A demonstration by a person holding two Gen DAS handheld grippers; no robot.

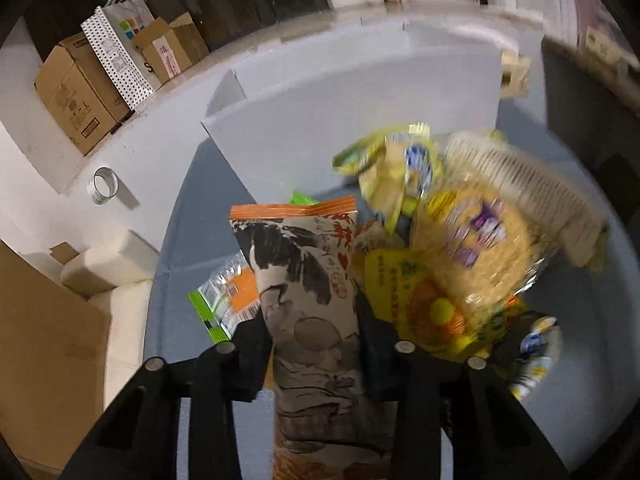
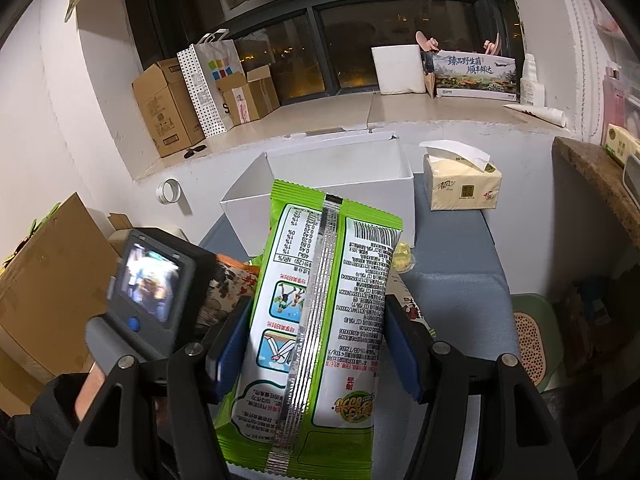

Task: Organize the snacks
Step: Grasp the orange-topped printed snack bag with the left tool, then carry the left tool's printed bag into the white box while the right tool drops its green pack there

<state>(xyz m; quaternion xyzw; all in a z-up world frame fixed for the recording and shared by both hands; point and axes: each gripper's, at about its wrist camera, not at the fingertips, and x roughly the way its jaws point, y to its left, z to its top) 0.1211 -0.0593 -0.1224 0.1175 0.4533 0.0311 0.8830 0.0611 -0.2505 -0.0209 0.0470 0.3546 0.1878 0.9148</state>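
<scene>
Two packets are in hand and none has yet gone into the white box (image 2: 320, 168), which stands far on the blue surface (image 2: 452, 264) and looks empty from the right wrist view, though its near floor is hidden behind the packet. The right tongs (image 2: 316, 344) are clamped on a green packet (image 2: 320, 320), held upright with its back seam and barcode toward the camera, just in front of the box. The left tongs (image 1: 316, 328) have an orange-topped packet (image 1: 308, 292) with ink-style print standing between their fingers (image 1: 250, 344); both fingers sit close against its sides, but whether they actually press on it I cannot tell. Beside it, on the right of the left wrist view, lies the loose heap: a clear bag of pale snacks (image 1: 480, 248), a yellow packet (image 1: 416, 304) with fruit printed on it, a crumpled yellow-green packet (image 1: 384, 168) farther off, and a green-and-orange packet (image 1: 228, 296) flat on the surface to the left. That view is blurred on its right side, so the count of the heap is uncertain. A tissue pack (image 2: 462, 184) sits right of the box, and a tape roll (image 2: 169, 191) lies on the ledge to the left. By my judgement the sorting has barely begun: these two packets are the first on their way, and the whole heap remains.
</scene>
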